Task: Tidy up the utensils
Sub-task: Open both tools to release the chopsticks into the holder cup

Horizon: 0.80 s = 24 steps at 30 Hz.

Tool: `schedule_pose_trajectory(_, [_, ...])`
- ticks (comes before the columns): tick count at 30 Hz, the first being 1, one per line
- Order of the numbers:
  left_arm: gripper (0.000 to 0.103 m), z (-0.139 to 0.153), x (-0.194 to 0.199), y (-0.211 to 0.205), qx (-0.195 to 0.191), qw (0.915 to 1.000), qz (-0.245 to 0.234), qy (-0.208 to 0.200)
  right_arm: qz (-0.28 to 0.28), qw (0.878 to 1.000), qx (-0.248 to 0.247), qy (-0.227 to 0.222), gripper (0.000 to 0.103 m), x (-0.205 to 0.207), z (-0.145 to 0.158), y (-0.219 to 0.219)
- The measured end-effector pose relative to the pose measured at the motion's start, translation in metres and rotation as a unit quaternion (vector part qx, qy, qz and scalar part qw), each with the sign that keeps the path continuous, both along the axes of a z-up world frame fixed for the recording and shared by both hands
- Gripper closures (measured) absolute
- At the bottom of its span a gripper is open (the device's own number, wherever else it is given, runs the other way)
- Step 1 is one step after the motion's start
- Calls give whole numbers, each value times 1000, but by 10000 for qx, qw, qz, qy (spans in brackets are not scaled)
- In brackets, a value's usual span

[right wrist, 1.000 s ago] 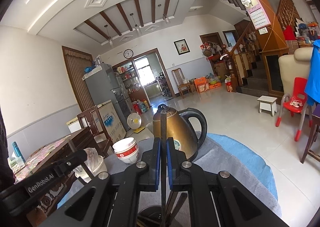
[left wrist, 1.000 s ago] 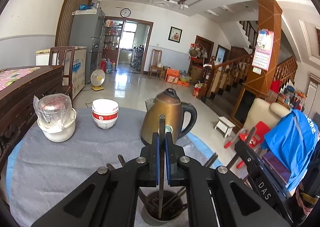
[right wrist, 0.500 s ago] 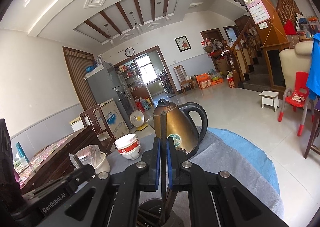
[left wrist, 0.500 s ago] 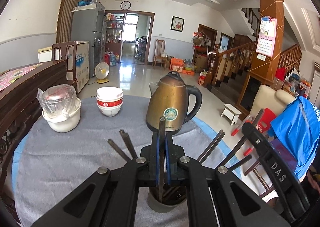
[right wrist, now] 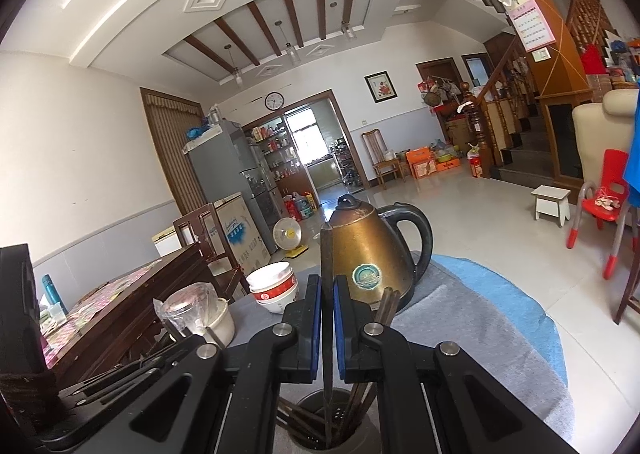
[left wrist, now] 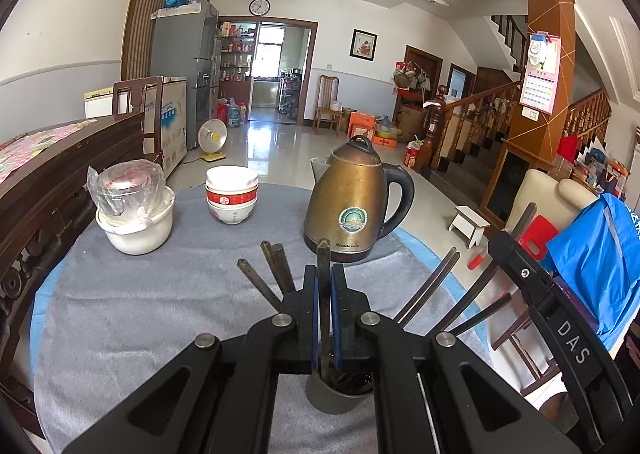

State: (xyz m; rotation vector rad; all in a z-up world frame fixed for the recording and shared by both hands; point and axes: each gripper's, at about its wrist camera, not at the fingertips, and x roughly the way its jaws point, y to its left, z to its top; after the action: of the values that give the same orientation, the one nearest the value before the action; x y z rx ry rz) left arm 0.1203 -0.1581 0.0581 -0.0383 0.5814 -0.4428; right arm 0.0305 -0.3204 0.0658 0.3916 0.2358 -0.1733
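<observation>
On the grey-clothed tabletop (left wrist: 120, 318), a brass kettle (left wrist: 352, 201) stands behind a grey cup (left wrist: 332, 398) of dark chopsticks, where the left tool (left wrist: 323, 318) and right tool (right wrist: 327, 326) each clench one upright chopstick (left wrist: 323, 254) reaching into it

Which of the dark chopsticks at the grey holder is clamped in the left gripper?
The upright dark chopstick, pinched between the left gripper's blue pads above the grey holder. The other chopsticks lean free, fanned sideways.

Dark chopsticks (left wrist: 426, 292) stand fanned out in a grey cylindrical holder (left wrist: 334, 398) on the grey cloth. One chopstick (right wrist: 326, 294) stands upright above the holder's mouth.
</observation>
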Motion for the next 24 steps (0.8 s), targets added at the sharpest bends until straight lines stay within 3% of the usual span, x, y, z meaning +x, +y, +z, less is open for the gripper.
schedule_pose_trajectory(18, [94, -10, 3, 18, -47, 9996, 29, 281, 161, 9996, -33, 240, 93, 7, -5, 14])
schedule_pose_trajectory(20, [90, -11, 4, 21, -17, 9996, 69, 290, 163, 9995, -14, 262, 93, 7, -6, 14])
schedule_pose_trajectory(24, [69, -14, 4, 27, 49, 9993, 158, 334, 173, 9993, 44, 342, 92, 8, -7, 13])
